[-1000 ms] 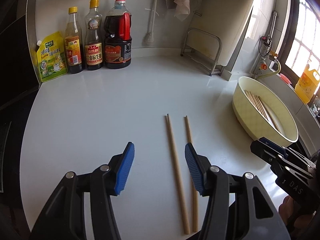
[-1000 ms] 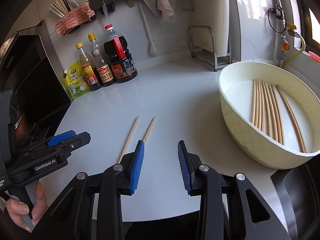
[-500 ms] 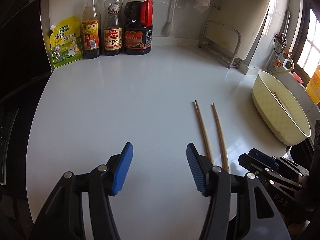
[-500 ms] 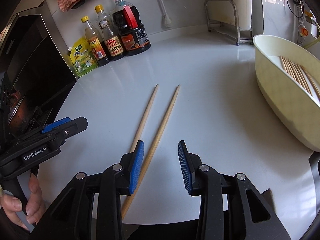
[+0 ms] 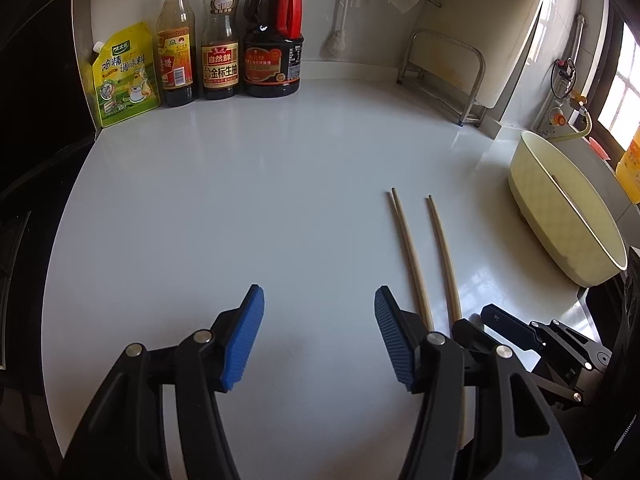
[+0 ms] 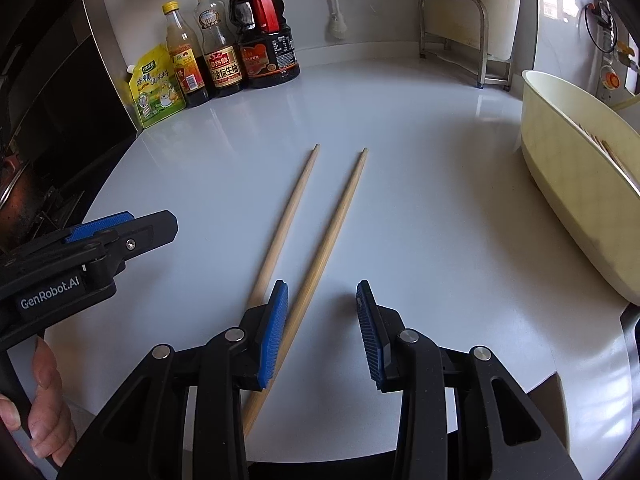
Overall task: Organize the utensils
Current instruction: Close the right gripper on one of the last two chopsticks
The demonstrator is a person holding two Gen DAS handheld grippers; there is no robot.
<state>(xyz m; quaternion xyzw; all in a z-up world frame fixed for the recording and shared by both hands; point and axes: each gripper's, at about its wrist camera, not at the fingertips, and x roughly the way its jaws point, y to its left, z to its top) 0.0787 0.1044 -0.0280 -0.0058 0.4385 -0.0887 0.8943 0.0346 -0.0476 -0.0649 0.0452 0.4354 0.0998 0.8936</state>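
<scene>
A pale yellow plastic basin (image 6: 576, 184) sits at the right end of the white bench (image 5: 240, 200), and the ends of several wooden chopsticks in the basin (image 6: 600, 146) just show over its rim. Against the back wall stand 3 sauce bottles: a slim yellow-capped bottle (image 5: 175, 40), a taller bottle (image 5: 221, 36) whose label reads 金标生抽, and a big dark soy jug with a red handle (image 5: 274, 36). Beside them leans a yellow-green seasoning pouch (image 5: 122, 76) (chicken-essence writing, 鸡精调味料, on its front).

2 loose chopsticks (image 6: 320, 232) lie side by side on the bench, well apart from the basin, their tips pointing toward the bottles.

The right hand-held gripper (image 6: 322, 328) is partly open with its blue pads apart; 1 chopstick runs between them just beside the left pad, the other passes outside that pad, and neither is pinched. The left hand-held gripper (image 5: 318, 340), marked "GenRobot.AI" on its side, stands wider open over bare bench, with both chopsticks just outside its right pad; it holds nothing. A person's fingers (image 6: 44, 420) wrap its handle.
</scene>
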